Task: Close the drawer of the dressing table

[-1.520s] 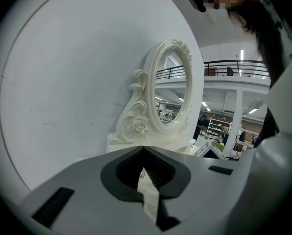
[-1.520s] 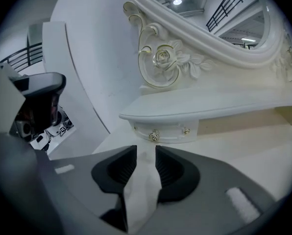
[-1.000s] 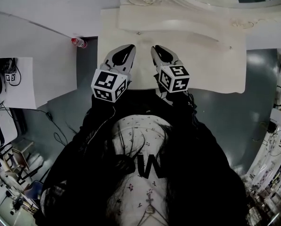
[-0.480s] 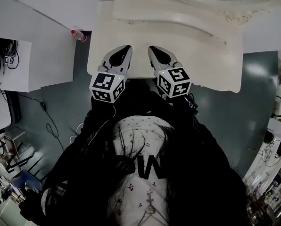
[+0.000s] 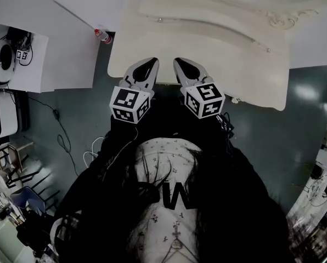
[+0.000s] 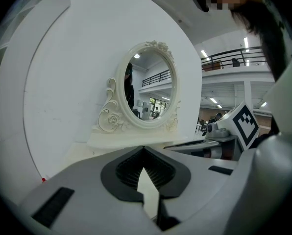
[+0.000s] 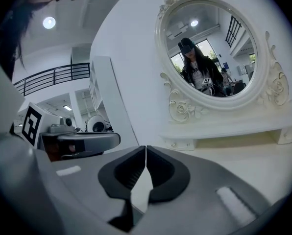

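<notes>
Dressing table (image 5: 229, 64) stood directly ahead; its drawer was out of sight beneath the tabletop, contents not visible. Left gripper (image 5: 146, 64) and right gripper (image 5: 186, 64) sat side by side over the table's front edge. Both had jaws together and empty; the right's had just been closing. Oval mirror (image 7: 209, 53) stood at the table's back.

Head view: dim, greyish, edges bent.
Gripper views: bright, fisheye, black corners, foreground soft.
Light: ceiling lamp (image 7: 49, 22), probably overhead throughout.
Glare: faint on floor (image 5: 309, 92).
</notes>
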The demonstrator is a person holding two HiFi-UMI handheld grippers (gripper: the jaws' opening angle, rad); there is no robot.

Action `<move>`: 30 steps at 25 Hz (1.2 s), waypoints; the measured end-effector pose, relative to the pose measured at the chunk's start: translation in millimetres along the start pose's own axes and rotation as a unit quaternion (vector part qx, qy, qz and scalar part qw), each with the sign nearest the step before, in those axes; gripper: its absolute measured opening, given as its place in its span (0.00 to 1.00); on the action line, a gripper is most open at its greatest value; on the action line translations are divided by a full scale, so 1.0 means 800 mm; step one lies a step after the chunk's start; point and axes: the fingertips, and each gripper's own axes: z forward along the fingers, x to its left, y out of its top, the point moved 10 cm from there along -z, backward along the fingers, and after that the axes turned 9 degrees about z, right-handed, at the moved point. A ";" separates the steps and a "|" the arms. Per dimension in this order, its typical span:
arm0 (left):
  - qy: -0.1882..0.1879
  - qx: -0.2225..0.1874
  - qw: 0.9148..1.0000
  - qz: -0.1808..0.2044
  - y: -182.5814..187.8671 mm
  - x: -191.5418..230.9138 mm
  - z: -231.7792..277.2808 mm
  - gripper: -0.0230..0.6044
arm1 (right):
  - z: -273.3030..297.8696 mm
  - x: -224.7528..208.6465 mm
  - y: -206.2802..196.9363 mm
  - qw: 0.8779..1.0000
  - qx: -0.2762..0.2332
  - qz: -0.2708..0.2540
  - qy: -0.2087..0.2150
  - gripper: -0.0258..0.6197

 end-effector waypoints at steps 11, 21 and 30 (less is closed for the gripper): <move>-0.020 0.003 0.999 0.035 -0.002 0.002 -0.039 0.04 | 0.001 0.031 -0.018 1.000 -0.012 0.007 -0.024 0.05; -0.013 -0.002 1.000 0.024 -0.044 0.060 -0.162 0.04 | 0.028 0.141 -0.075 0.999 0.000 0.004 -0.040 0.05; -0.047 0.011 0.999 0.023 -0.093 0.081 -0.272 0.04 | 0.015 0.265 -0.154 0.999 0.001 0.009 -0.050 0.05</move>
